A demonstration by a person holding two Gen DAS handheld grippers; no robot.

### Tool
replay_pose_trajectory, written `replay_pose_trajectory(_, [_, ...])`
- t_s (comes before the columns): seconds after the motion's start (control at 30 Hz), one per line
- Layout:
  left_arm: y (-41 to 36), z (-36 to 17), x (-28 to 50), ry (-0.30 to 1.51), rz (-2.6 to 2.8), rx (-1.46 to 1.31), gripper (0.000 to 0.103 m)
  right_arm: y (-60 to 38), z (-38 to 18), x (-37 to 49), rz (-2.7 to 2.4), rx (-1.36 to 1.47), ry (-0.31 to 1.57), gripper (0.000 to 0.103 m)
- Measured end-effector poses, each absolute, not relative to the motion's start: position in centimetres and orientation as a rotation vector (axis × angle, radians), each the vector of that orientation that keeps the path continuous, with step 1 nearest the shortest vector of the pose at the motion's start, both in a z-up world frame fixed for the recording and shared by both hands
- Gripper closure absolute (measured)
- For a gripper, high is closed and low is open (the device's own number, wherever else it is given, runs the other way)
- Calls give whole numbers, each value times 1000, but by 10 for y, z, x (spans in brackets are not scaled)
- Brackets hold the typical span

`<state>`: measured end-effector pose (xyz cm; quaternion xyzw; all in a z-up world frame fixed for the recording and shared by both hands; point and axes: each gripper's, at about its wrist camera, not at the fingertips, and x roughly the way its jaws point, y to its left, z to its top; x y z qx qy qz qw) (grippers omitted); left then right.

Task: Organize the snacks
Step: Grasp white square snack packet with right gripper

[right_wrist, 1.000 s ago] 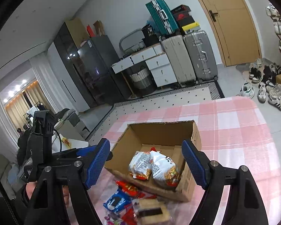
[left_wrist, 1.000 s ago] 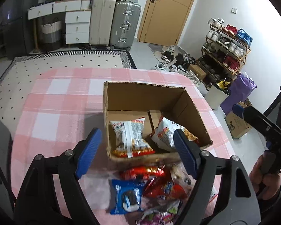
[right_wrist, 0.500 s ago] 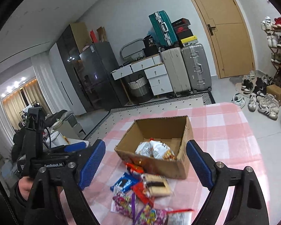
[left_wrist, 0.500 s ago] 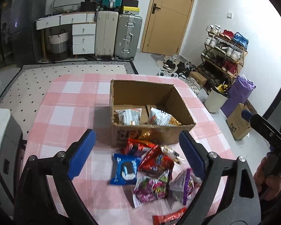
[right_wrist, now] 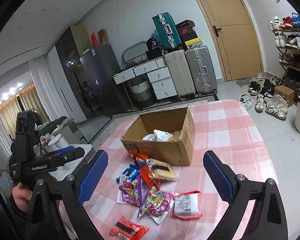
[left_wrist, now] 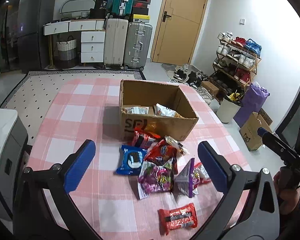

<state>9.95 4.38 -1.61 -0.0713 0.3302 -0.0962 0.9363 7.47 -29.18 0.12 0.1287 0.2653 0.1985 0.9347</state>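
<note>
Both my grippers are pulled back and higher than a second ago. My left gripper (left_wrist: 146,164) no longer hangs at the cardboard box (left_wrist: 160,128); it now stands over the snack pile (left_wrist: 162,166), and the red packet (left_wrist: 178,219) near the table edge has come into sight. My right gripper (right_wrist: 156,178) likewise backs off, bringing the white packet (right_wrist: 187,205) into its view.

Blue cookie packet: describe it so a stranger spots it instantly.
Find the open cardboard box on the pink checked tablecloth; a snack pile lies at its near side. The blue cookie packet lies flat at the pile's left edge, the only blue wrapper, picturing a black sandwich cookie.
</note>
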Motion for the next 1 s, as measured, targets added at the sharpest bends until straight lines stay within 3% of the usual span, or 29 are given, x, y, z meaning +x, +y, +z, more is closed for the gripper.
replay_pose_trajectory(1.0, [37, -103, 85, 861, -245, -158, 1, -282, -96, 67, 277, 155, 774, 1])
